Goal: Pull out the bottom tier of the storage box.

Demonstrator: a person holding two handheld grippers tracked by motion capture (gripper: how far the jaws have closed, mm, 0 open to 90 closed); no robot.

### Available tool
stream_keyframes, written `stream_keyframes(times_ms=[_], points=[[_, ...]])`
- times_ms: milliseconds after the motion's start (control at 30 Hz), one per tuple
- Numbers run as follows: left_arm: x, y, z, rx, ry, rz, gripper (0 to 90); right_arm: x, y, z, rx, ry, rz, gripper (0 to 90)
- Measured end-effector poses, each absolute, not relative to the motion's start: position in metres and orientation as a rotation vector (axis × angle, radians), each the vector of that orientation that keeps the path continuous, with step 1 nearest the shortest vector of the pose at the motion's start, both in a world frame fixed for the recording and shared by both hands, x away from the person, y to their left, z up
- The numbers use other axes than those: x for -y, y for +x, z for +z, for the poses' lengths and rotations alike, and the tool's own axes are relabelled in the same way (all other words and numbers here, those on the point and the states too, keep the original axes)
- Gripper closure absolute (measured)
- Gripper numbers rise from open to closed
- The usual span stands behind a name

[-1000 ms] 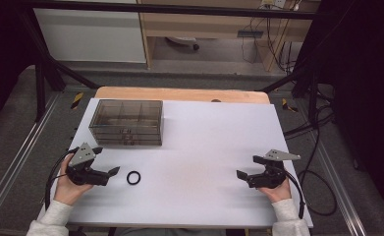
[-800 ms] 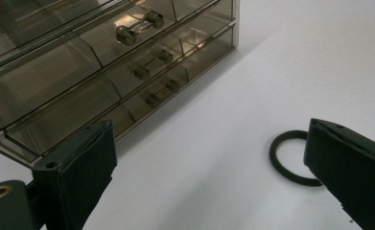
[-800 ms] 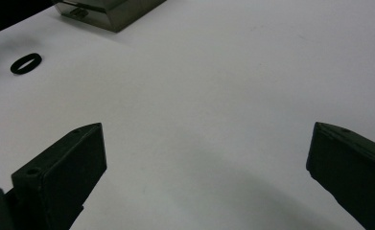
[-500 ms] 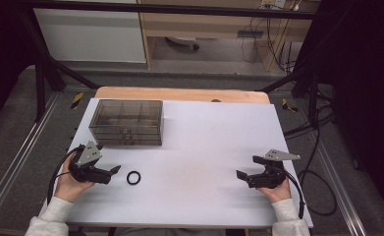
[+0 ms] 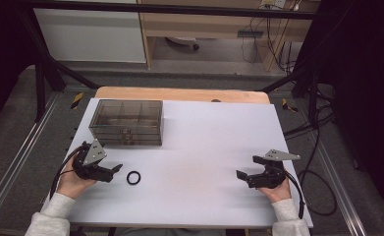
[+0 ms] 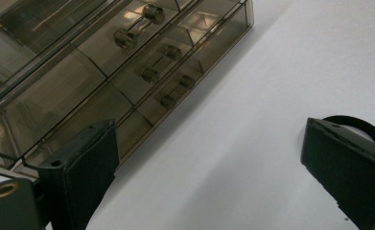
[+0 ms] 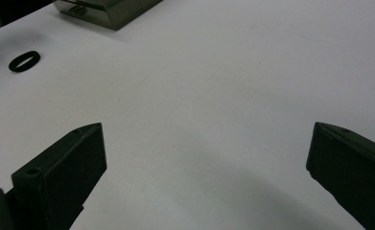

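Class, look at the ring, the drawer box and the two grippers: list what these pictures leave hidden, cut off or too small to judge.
- Ring: in the left gripper view, mostly hidden behind a finger of the left gripper.
- Drawer box: cut off by the top edge in the right gripper view; contents unclear through the smoky walls.
- Ring's material: too small in the high view.
- Right gripper: its hand partly hidden beneath it.

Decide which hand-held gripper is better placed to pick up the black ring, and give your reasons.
Left. The left hand-held gripper sits open just beside the ring, which peeks past one jaw in its own view. The right hand-held gripper, also open, is far across the table.
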State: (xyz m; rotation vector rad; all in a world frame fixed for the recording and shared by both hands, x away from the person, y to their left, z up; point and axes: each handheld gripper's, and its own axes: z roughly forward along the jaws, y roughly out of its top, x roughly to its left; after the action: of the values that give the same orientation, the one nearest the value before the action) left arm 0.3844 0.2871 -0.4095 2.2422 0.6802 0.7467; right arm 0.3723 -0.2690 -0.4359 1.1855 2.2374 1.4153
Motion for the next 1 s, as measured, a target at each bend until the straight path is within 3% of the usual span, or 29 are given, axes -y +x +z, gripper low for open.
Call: stream_keyframes(times_ms=[1000], points=[[-0.272, 0.399, -0.430, -0.539, 2.319, 1.009, 15.6, 0.269, 0.372, -0.436, -2.237, 1.183, 1.417, 0.6]])
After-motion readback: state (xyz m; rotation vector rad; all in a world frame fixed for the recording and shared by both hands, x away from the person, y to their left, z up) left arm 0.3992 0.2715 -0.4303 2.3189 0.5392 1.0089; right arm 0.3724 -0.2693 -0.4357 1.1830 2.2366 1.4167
